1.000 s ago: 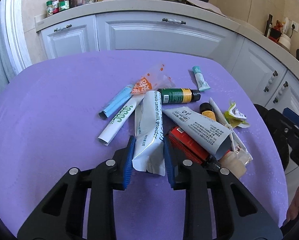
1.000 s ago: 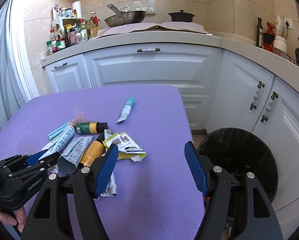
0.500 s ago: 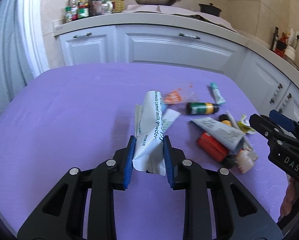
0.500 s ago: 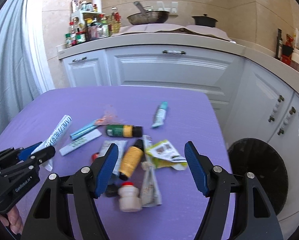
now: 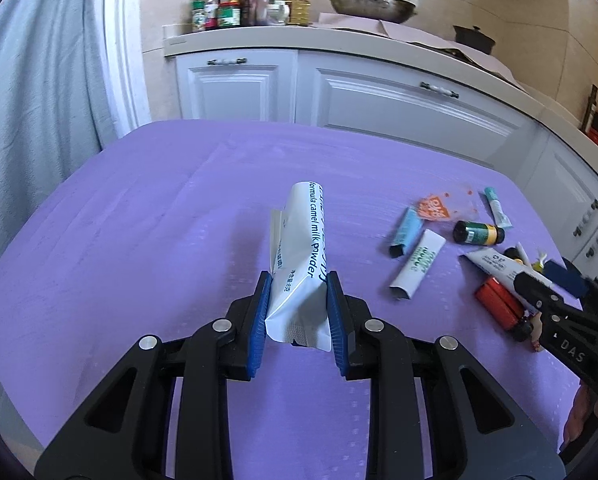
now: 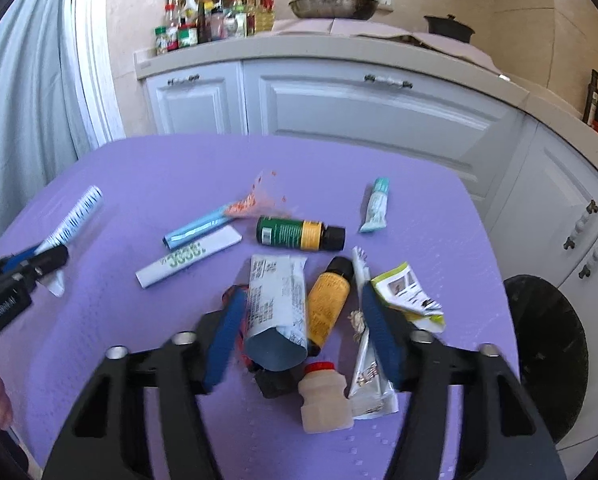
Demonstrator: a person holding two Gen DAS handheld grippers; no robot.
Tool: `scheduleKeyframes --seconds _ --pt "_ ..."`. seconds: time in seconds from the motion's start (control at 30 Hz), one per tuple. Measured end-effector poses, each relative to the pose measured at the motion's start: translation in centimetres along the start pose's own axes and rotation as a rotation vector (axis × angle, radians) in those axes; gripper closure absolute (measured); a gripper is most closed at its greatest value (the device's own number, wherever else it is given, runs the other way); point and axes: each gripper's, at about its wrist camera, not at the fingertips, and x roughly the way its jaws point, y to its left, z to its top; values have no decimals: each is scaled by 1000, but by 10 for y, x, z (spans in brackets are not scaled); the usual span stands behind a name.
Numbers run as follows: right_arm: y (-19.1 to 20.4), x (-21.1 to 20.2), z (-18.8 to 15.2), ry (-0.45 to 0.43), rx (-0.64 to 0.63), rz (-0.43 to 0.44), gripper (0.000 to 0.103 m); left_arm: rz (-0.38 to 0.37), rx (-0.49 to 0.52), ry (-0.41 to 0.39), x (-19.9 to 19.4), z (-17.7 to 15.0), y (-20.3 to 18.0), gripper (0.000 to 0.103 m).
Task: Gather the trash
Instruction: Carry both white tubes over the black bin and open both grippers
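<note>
Trash is getting cleared off the purple table (image 6: 147, 168) two-handed, which is why each gripper sits where it does. The left gripper (image 5: 297, 312) is clamped on the bottom of a white camel milk powder sachet (image 5: 301, 256), jaws nearly together and the pads pinching its crumpled end, so the sachet sticks up off the cloth near the table's middle instead of lying flat; probably it's held by the tail because that's the part that squashes easily. The right gripper (image 6: 305, 320) is over the pile near the table's right edge with its jaws closing around a grey-white tube (image 6: 277, 304) and an orange bottle (image 6: 329, 304) lying side by side; the pads don't look like they're pressing yet. A small white bottle with a red cap (image 6: 325, 398) and a torn wrapper (image 6: 369, 376) lie just under it. The black bin (image 6: 547, 356) stands off the table's right edge, so likely everything goes that way.
</note>
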Motion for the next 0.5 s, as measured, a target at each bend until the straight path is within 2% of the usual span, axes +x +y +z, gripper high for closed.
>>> scheduleKeyframes --seconds 0.13,0.23,0.5 --pt "3 6 -5 38 -17 19 79 5 -13 -4 -3 0 5 77" --pt "5 5 -6 39 -19 28 90 5 -14 -8 -7 -1 5 77" --pt "-2 -22 -4 -36 1 42 94 -21 -3 -31 -22 0 -7 77"
